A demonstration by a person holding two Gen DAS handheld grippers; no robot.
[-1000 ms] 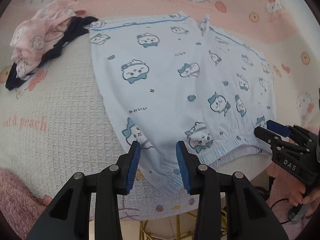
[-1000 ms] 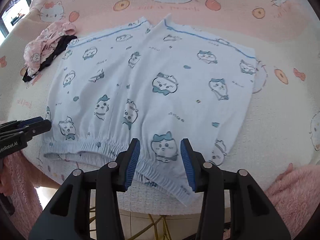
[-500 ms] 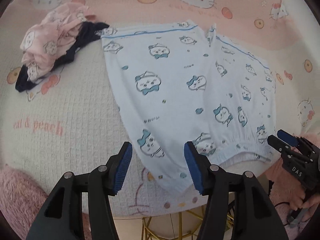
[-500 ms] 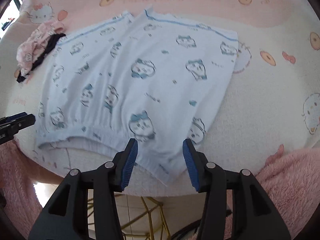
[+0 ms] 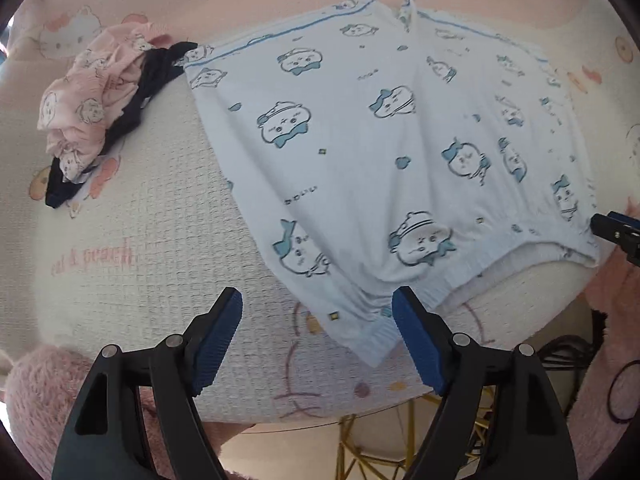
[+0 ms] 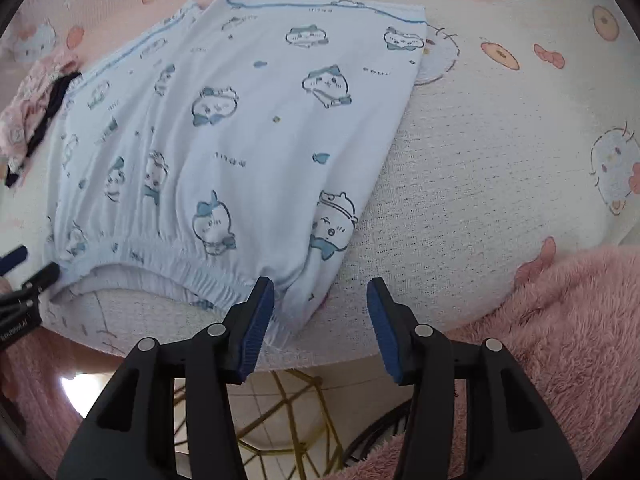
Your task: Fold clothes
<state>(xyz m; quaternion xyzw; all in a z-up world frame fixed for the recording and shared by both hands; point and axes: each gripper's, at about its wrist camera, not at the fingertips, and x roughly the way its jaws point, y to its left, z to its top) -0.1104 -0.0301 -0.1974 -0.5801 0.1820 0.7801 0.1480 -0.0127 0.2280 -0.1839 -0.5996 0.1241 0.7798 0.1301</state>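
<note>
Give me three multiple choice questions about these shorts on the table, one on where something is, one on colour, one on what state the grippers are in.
1. Where does the pink garment lie relative to the light blue shorts in the left wrist view?
A. On top of them
B. Beside their far left corner
C. Under the waistband

2. What colour is the stripe along the shorts' far hem?
A. Red
B. Blue
C. Black

3. What state is the left hand-held gripper in?
A. Open, holding nothing
B. Shut on the waistband
C. Shut on the pink garment

Answers:
1 B, the pink garment sits bunched with a dark garment on the tablecloth by that corner.
2 B, a blue line runs along that hem.
3 A, its blue pads stand wide apart, with the waistband's corner lying between them ungripped; the right hand-held gripper is open too.
</note>
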